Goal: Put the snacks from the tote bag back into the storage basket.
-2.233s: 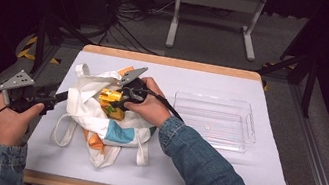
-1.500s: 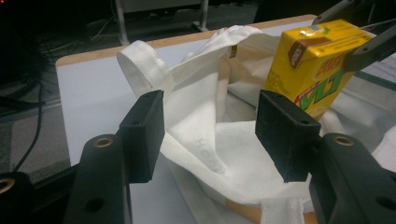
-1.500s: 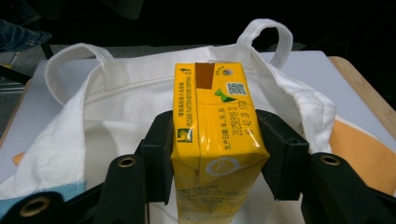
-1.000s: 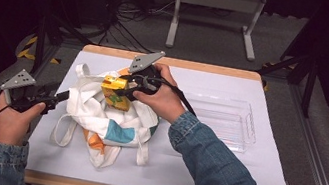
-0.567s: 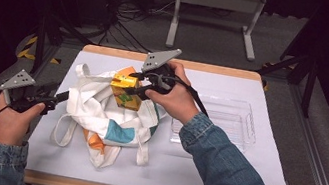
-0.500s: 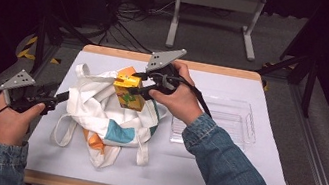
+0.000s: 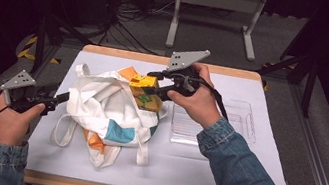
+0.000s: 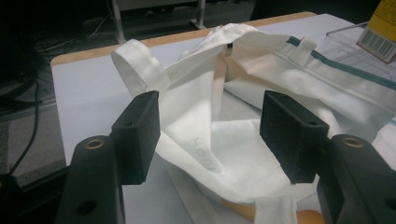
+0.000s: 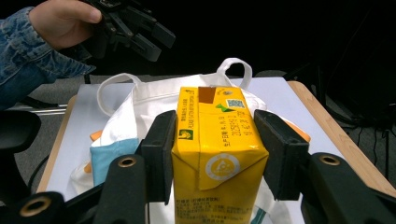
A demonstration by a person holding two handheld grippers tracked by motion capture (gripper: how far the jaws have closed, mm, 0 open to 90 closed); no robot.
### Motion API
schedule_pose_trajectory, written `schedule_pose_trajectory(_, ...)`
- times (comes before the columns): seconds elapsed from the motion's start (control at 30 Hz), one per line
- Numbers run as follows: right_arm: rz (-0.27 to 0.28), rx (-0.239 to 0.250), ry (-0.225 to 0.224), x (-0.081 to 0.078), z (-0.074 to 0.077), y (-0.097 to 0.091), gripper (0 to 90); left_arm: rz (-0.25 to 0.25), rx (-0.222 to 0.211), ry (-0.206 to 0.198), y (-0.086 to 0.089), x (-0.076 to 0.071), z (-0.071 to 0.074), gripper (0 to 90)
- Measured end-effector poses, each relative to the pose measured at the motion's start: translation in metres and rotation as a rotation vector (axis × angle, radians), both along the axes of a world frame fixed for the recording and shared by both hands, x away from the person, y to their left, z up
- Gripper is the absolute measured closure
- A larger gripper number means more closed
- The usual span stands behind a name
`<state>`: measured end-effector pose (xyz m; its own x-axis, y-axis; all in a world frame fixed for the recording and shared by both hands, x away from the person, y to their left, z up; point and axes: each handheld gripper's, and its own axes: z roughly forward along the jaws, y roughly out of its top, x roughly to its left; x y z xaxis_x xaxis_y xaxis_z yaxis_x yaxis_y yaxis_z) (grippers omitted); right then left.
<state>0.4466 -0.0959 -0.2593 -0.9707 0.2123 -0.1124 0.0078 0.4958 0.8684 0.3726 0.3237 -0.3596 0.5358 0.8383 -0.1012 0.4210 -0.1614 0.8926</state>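
A white tote bag [image 7: 99, 104] with orange and teal patches lies crumpled on the white table mat. My right gripper [image 7: 149, 83] is shut on a yellow drink carton [image 7: 146, 98] and holds it upright just above the bag's far right edge. In the right gripper view the carton [image 9: 217, 140] sits squarely between the two pads. My left gripper [image 7: 64, 97] is at the bag's left edge. Its jaws stand open in the left gripper view [image 8: 210, 126], with a fold of the bag's cloth [image 8: 219, 154] lying between them, not pinched. The carton's corner [image 8: 383, 28] shows at the top right there.
A clear plastic tray [image 7: 236, 120] lies on the mat right of the bag, partly under my right forearm; its rim [image 8: 345, 37] also shows beyond the bag. The bag's loose handles [image 7: 62, 133] trail toward the front. Dark floor, cables and a stand [image 7: 217, 10] lie beyond the table.
My right gripper has lifted the yellow carton up out of the bag and carried it toward the far right. The left gripper has stayed at the bag's left edge.
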Motion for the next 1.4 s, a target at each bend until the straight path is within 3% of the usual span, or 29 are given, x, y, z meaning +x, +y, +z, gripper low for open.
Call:
schedule_pose_trajectory(0.5,-0.043,0.011,-0.022,-0.009,0.01,-0.048,51.5,0.001,0.003,0.003,0.0,0.0,0.0,39.3)
schedule_pose_trajectory(1.4,-0.081,0.038,-0.017,-0.009,0.0,-0.116,51.5,-0.001,0.012,0.014,-0.005,0.001,-0.002,39.3)
